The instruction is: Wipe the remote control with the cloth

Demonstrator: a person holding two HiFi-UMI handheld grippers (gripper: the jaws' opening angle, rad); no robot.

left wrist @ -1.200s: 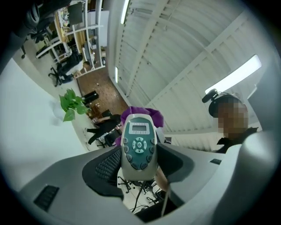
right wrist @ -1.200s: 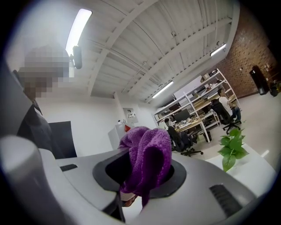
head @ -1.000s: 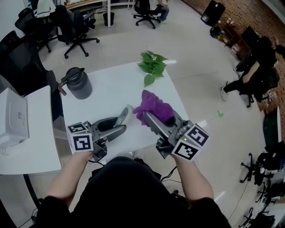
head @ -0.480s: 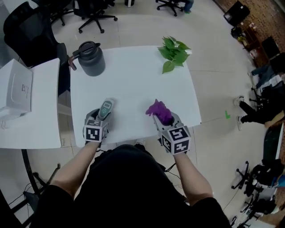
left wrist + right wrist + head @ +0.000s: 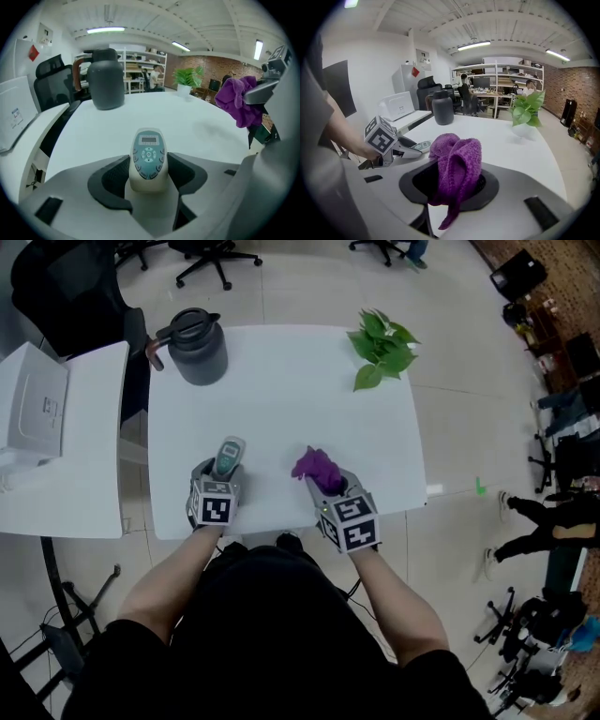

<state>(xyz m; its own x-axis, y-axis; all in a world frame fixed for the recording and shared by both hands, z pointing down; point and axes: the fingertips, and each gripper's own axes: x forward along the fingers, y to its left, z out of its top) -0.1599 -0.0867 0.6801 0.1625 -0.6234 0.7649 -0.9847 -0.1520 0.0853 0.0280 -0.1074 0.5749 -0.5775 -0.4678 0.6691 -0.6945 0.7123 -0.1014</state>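
Observation:
A cream remote control (image 5: 148,159) with a teal button panel is clamped between the dark pads of my left gripper (image 5: 149,174), its display end pointing away over the white table (image 5: 291,381). In the head view the remote (image 5: 228,457) sticks out of the left gripper (image 5: 221,474) near the table's front edge. My right gripper (image 5: 326,482) is shut on a bunched purple cloth (image 5: 457,161), which rises between its jaws and hangs down in front. The cloth (image 5: 314,465) sits a short way right of the remote, apart from it.
A dark grey jug (image 5: 195,347) stands at the table's back left, a potted green plant (image 5: 380,341) at the back right. A white side table (image 5: 56,442) with a white box lies to the left. Office chairs (image 5: 66,282) stand beyond.
Both grippers have come down from in front of the body to just above the table's front edge, the remote and the cloth still held. The head view has shifted with them.

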